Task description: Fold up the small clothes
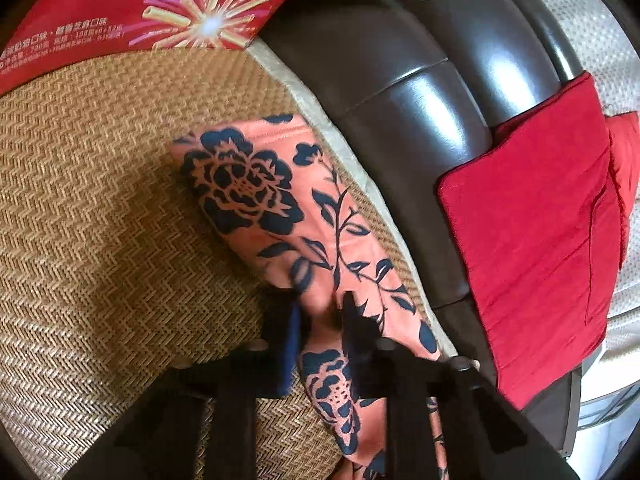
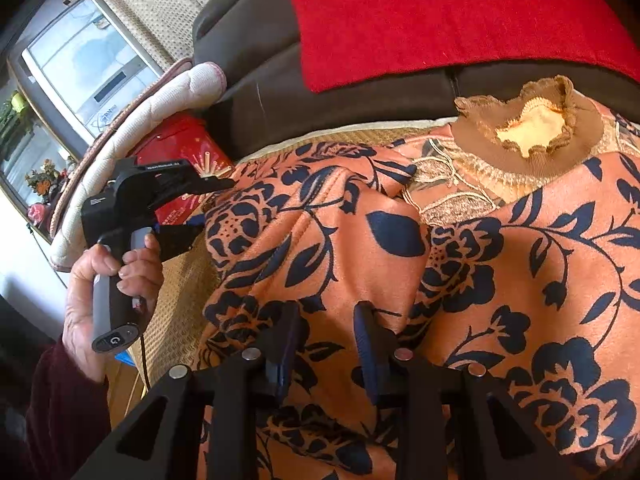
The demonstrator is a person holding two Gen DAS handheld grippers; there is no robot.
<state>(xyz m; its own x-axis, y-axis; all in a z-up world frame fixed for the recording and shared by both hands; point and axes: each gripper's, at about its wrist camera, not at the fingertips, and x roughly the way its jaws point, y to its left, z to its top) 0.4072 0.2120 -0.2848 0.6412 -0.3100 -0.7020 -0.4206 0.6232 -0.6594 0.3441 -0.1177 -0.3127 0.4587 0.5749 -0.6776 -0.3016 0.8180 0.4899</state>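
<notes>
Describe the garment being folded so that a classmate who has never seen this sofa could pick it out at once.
Start at the dark brown sofa and drop to the woven straw mat on its seat. Spread there is the top, with a sleeve stretched toward the red snack box. Unlike the plain red cushions behind it, it is salmon-orange with navy flowers and has a frilled brown collar.

On the red snack box (image 1: 120, 12) you can read part of "ROLLS" along its top edge, then lines of white Chinese print with "200" in them, too small to read surely. The left gripper (image 2: 208, 204) housing carries a label, possibly "GenRobot.ai".
</notes>
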